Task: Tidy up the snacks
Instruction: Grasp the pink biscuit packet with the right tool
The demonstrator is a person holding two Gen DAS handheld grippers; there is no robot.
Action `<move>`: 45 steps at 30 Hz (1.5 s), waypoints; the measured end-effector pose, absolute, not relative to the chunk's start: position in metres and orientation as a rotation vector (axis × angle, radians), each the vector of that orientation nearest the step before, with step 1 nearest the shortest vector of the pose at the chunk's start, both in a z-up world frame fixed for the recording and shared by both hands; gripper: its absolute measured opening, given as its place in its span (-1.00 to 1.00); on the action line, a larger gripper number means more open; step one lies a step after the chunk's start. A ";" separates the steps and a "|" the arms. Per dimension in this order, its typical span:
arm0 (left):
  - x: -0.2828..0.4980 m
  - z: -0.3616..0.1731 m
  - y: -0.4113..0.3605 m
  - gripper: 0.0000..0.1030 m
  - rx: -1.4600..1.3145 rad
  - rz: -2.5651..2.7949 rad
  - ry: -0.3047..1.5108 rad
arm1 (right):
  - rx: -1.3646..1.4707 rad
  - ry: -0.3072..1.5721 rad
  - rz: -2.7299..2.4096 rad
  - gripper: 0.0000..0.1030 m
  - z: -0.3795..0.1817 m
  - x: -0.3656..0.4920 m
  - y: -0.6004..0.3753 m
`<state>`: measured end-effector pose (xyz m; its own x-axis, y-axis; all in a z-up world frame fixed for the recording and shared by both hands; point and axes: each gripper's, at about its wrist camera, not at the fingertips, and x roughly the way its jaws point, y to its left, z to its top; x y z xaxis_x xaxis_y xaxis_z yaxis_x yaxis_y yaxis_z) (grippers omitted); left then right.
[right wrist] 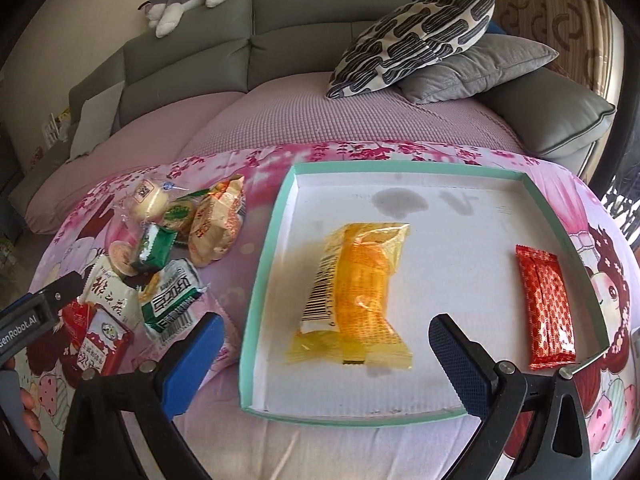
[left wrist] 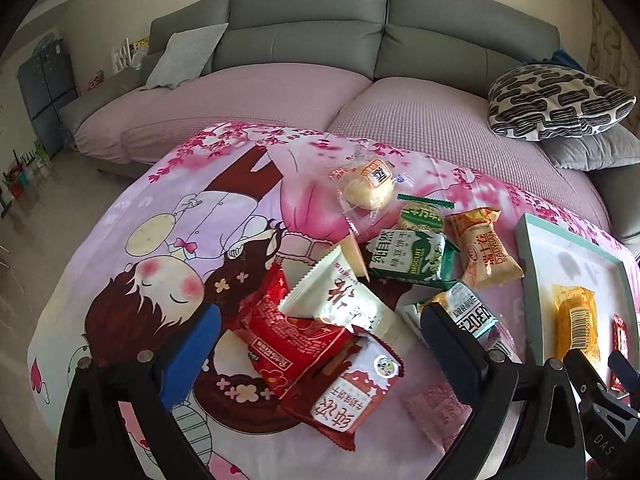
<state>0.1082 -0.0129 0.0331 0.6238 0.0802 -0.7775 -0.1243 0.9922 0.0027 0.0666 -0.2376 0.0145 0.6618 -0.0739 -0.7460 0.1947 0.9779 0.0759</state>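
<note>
Left wrist view: left tool (left wrist: 320, 320) spread wide, empty, over heaped snack packets (left wrist: 316, 320) awaiting sorting on the tabletop; right tool (right wrist: 326, 354) likewise wide above the tray (right wrist: 256, 280) holding the yellow packet (right wrist: 360, 284) and red packet (right wrist: 548, 308).

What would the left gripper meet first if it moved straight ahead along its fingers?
Most likely the red snack packet, which lies between the open fingers of the left gripper in the heap on the pink cloth, with the white packet overlapping it just beyond. Depth is unclear, so which comes first is uncertain.
</note>
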 end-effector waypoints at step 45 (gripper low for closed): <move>0.109 0.005 0.005 0.94 -0.086 0.016 1.001 | -0.046 0.922 -0.109 0.04 -0.009 0.064 -0.150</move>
<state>0.1089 0.0046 0.0048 0.5394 -0.0262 -0.8417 -0.0527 0.9965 -0.0648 0.0636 -0.1501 -0.0085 0.5993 -0.1135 -0.7924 0.0737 0.9935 -0.0865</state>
